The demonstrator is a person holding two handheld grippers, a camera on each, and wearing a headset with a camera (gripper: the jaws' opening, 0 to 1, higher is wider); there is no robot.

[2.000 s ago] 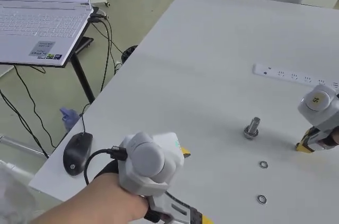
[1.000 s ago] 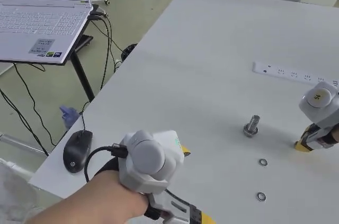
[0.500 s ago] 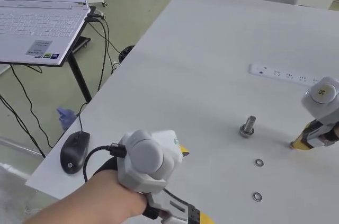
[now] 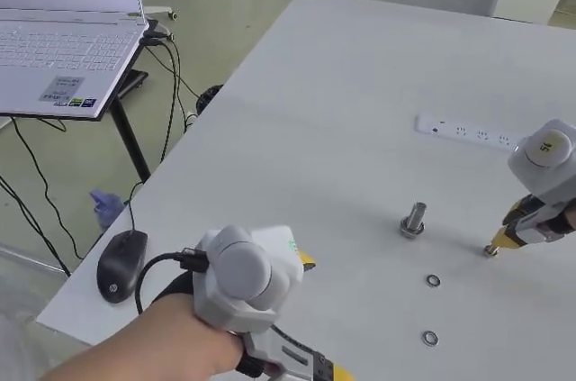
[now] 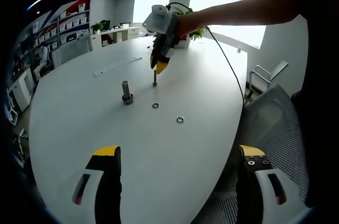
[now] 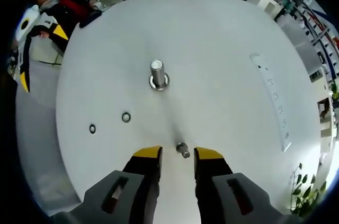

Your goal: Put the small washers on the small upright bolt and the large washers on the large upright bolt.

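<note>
Bolts: 2, both upright on the table (image 4: 342, 111). The small bolt (image 6: 183, 150) stands between the right gripper (image 6: 178, 154) tips, jaws narrowly apart, nothing clamped. The large bolt (image 4: 412, 219) is nearby. Loose washers (image 4: 433, 280): 2, flat beside it. Left gripper (image 5: 178, 152) gapes wide, empty. Power strip (image 4: 463, 132): 1

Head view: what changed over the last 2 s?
The right hand-held gripper lifted its tips slightly, uncovering the small bolt, which now stands free between its open jaws. Whether it gripped the bolt before, I can't tell. The frame shift is camera motion. The large bolt, the two washers and the left hand-held gripper stayed put.
</note>
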